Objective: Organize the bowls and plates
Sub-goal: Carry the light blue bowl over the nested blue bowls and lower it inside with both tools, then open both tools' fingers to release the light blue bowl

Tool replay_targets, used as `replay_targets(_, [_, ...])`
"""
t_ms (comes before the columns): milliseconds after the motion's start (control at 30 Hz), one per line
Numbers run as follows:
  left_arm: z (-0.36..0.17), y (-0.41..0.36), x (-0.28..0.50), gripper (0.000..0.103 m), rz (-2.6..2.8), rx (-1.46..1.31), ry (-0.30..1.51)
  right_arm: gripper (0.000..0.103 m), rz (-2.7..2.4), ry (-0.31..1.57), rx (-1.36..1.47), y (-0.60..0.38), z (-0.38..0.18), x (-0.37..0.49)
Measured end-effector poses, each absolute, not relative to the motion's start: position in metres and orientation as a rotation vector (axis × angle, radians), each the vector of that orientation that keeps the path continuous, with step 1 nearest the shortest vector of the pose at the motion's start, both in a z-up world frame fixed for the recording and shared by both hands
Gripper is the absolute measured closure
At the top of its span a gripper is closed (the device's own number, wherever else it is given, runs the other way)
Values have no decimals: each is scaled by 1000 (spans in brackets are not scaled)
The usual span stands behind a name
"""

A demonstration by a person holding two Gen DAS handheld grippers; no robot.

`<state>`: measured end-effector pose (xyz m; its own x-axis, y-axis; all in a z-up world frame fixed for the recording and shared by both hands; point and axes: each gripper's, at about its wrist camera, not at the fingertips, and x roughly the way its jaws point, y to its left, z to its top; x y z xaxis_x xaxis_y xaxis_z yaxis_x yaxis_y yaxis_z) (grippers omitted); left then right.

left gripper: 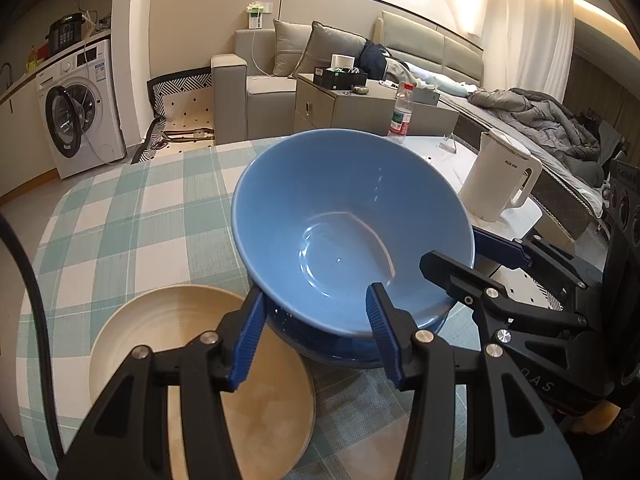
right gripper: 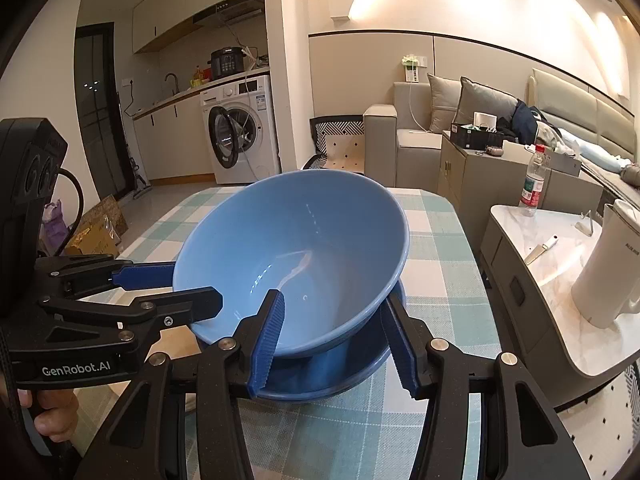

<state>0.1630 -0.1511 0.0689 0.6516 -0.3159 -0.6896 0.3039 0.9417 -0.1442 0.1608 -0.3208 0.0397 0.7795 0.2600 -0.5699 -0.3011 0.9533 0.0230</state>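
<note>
Left wrist view: the light blue bowl (left gripper: 352, 232) sat tilted in both tools, directly over a darker blue bowl (left gripper: 320, 344) on the checked tablecloth (left gripper: 120, 208), apparently touching it at its low edge. The left gripper (left gripper: 316, 332) was closed on the near rim, one pad inside the bowl and one outside. The right gripper (left gripper: 460, 256) reached in from the right and pinched the rim there. A beige plate (left gripper: 168, 320) lay flat just beside the dark bowl, not stacked on anything. Judgement: nesting of the two bowls was nearly done; seating, release and the plate remained. The tool pointed forward and down. Right wrist view: the right gripper (right gripper: 336, 332) straddled the near rim, one pad (right gripper: 268, 340) inside, the other outside, clamped at a narrow opening. The left gripper (right gripper: 180, 284) came in from the left edge, a hand (right gripper: 48, 416) on its handle. The bowl leaned away toward the right, its low side inside the dark bowl. A white kettle (right gripper: 608, 272) stood well apart on the side table.
</note>
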Motion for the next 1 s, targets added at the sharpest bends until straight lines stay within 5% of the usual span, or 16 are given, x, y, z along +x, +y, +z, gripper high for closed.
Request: replay_targets(1000, [47, -155, 169, 47, -359, 14, 858, 40, 288, 694, -115, -319, 16, 174])
